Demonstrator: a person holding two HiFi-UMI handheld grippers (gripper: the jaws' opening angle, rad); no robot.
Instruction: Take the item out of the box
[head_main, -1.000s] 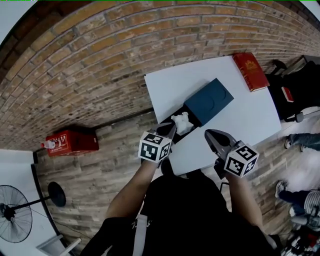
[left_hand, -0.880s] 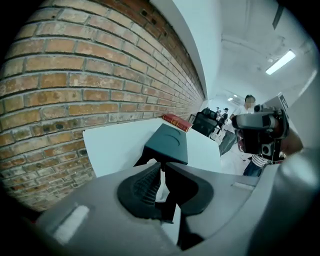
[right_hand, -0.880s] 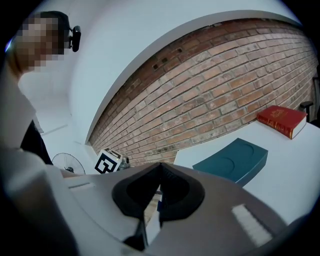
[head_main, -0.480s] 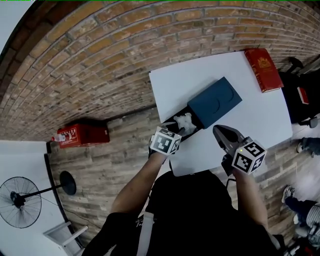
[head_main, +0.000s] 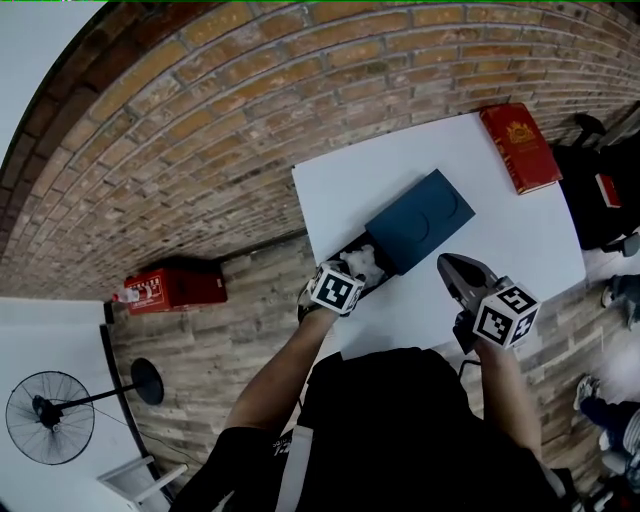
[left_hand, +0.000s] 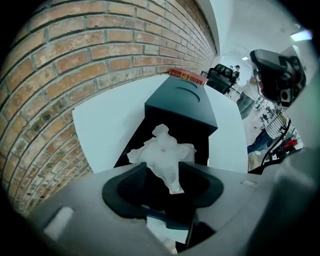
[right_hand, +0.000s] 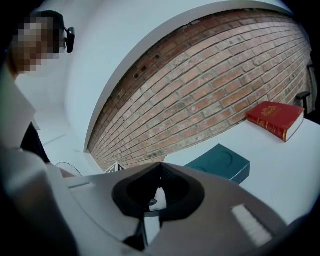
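- On the white desk (head_main: 500, 240), close to its left edge: dark teal box (head_main: 420, 220), lying flat, long axis slanting from that edge toward the desk's middle
- At the box's near end, toward the near left corner of the desk: black inner tray (left_hand: 131, 150), slid out and uncovered
- In that tray: the item (left_hand: 162, 150), white, crumpled, irregular in outline; material not identifiable; resting in the tray, not lifted out
- Directly over the tray: left gripper (head_main: 353, 268), pointed steeply down
- Jaws of the left gripper apart, having just been opening; lower tip of the item between them, pads not pressing on it; released, nothing grasped
- Over the desk by its near edge, to the right of the box's near end: right gripper (head_main: 450, 266), near the box but not touching it, pointed only slightly downward toward the far edge
- Jaws of the right gripper clenched, tips meeting, nothing between them
- At the far right corner of the desk: red book (head_main: 520, 148), flat, well apart from the box
- Along the desk's far edge: brick wall (head_main: 200, 110)
- On the floor left of the desk: red case (head_main: 175, 288); farther out on the same side, a standing fan (head_main: 50, 418)
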